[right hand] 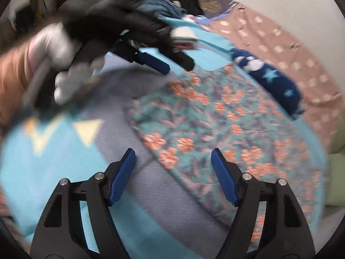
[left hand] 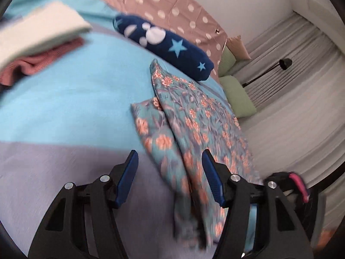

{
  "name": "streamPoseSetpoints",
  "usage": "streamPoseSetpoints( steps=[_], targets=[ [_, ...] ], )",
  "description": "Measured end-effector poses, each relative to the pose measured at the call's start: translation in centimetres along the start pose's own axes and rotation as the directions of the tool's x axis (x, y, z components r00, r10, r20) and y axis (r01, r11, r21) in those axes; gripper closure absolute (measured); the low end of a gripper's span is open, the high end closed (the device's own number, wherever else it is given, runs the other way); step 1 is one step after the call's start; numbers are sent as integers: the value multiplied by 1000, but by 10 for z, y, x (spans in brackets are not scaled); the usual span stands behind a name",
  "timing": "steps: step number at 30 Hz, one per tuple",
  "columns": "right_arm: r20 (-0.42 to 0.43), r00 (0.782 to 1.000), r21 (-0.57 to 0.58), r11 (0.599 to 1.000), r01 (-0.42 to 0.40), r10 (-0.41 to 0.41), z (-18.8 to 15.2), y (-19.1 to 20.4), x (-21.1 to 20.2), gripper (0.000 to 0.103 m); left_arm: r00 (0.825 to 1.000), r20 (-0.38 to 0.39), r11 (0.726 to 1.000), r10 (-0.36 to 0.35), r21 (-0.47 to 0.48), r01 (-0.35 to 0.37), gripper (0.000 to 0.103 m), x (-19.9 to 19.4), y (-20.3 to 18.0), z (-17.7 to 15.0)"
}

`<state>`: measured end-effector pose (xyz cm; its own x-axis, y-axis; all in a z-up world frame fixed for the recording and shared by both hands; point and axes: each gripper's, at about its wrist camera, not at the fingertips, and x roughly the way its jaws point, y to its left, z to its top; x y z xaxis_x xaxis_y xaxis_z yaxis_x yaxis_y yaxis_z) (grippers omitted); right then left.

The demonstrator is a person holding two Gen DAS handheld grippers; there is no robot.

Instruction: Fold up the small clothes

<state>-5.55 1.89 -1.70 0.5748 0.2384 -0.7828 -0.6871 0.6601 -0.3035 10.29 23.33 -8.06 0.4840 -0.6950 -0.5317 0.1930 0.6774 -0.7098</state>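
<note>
Floral garment [left hand: 194,116] lies partly folded on the bed [left hand: 64,90], beside the navy star cloth [left hand: 168,45]. Left claw [left hand: 170,157] spread above the garment's edge; right claw [right hand: 172,155] spread, gripping nothing.

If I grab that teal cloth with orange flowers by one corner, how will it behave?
The teal floral cloth will probably hang limp, since it already lies in soft folds. It looks thin, so likely light. On the blue bedspread it may drag and bunch.
</note>
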Motion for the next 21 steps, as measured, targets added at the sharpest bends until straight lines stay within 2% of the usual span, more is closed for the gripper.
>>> streamPoseSetpoints(
  steps=[3, 4, 5, 6, 9, 12, 13, 14, 15, 16, 18, 19, 21],
  targets=[
    [-4, 999, 8, 999, 39, -39, -1, 8, 2, 29, 996, 22, 996, -85, -29, 86, 44, 15, 6, 16],
    [-1, 999, 10, 999, 49, -49, -1, 9, 3, 31, 993, 43, 993, -114, -37, 116, 67, 17, 8, 21],
    [6, 998, 13, 998, 56, -57, 1, 11, 4, 31, 988, 62, 988, -140, -55, 143, 97, 18, 11, 26],
    [12, 998, 17, 998, 62, -62, 3, 12, 6, 32, 985, 89, 984, -151, -84, 158, 100, 19, 17, 32],
    [40, 996, -5, 997, 82, -82, 12, 20, 12, 42, 977, 168, 982, -135, -108, 154, 100, 11, 28, 36],
    [84, 988, -101, 985, 138, -130, 19, 38, 20, 52, 976, 167, 979, -142, -121, 163, 100, 10, 33, 33],
    [97, 985, -130, 979, 155, -143, 21, 44, 21, 59, 976, 164, 980, -141, -118, 162, 100, 9, 32, 33],
    [108, 983, -166, 972, 167, -150, 22, 50, 23, 73, 977, 160, 981, -138, -112, 157, 100, 8, 31, 33],
    [112, 981, -188, 966, 176, -157, 23, 54, 24, 82, 979, 151, 983, -134, -101, 151, 100, 7, 28, 33],
    [116, 980, -198, 963, 183, -162, 23, 55, 25, 95, 981, 142, 985, -130, -97, 145, 97, 4, 27, 32],
    [129, 978, -204, 961, 188, -164, 23, 56, 23, 97, 987, 113, 987, -117, -101, 128, 68, 1, 25, 31],
    [136, 978, -199, 963, 185, -160, 23, 56, 20, 97, 989, 103, 989, -101, -101, 112, 48, -2, 25, 29],
    [145, 979, -179, 969, 171, -146, 23, 51, 17, 97, 993, 82, 994, -83, -65, 88, 47, 1, 21, 26]
  ],
)
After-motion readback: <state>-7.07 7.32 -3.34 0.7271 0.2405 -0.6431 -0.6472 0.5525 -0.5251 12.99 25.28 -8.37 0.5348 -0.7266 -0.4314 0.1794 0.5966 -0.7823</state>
